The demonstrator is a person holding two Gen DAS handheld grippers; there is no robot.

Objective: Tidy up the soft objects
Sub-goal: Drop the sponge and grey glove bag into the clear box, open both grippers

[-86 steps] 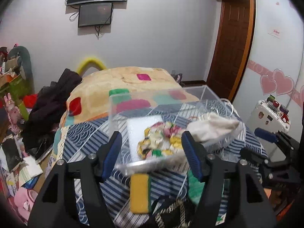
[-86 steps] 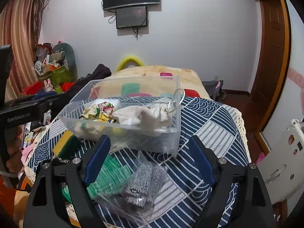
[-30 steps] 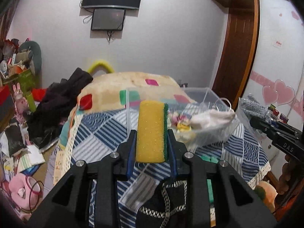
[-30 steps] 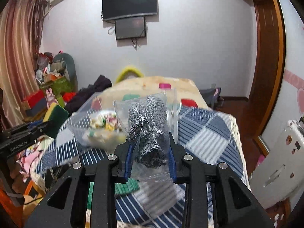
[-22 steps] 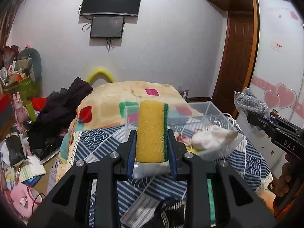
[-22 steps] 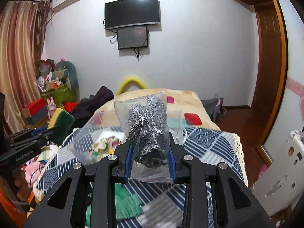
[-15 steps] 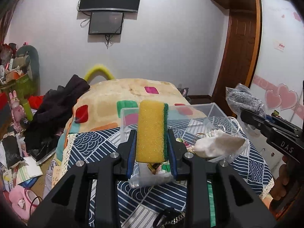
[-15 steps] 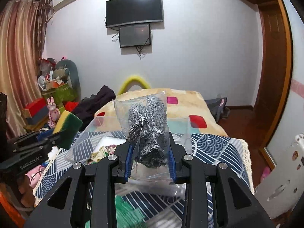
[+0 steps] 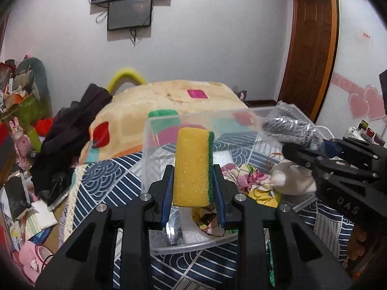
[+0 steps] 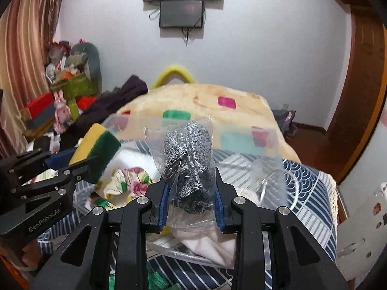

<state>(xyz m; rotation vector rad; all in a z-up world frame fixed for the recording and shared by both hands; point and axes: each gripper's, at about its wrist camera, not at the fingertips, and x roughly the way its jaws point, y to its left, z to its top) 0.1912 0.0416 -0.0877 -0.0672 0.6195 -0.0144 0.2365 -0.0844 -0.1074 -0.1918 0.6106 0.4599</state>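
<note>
My left gripper is shut on a yellow sponge with a green scrub side and holds it above the near edge of a clear plastic box. The sponge also shows at the left of the right wrist view. My right gripper is shut on a clear bag of grey knit fabric and holds it over the box. The bag also shows in the left wrist view. The box holds a floral cloth and a white cloth.
The box rests on a blue and white patterned cloth over a table. A bed with a patchwork blanket lies behind. Dark clothes and clutter fill the left side. A green item lies on the table below the right gripper.
Both grippers closed on their items, lifted them off the table and have moved forward toward the box. The box now lies right beneath the sponge and the bag.
</note>
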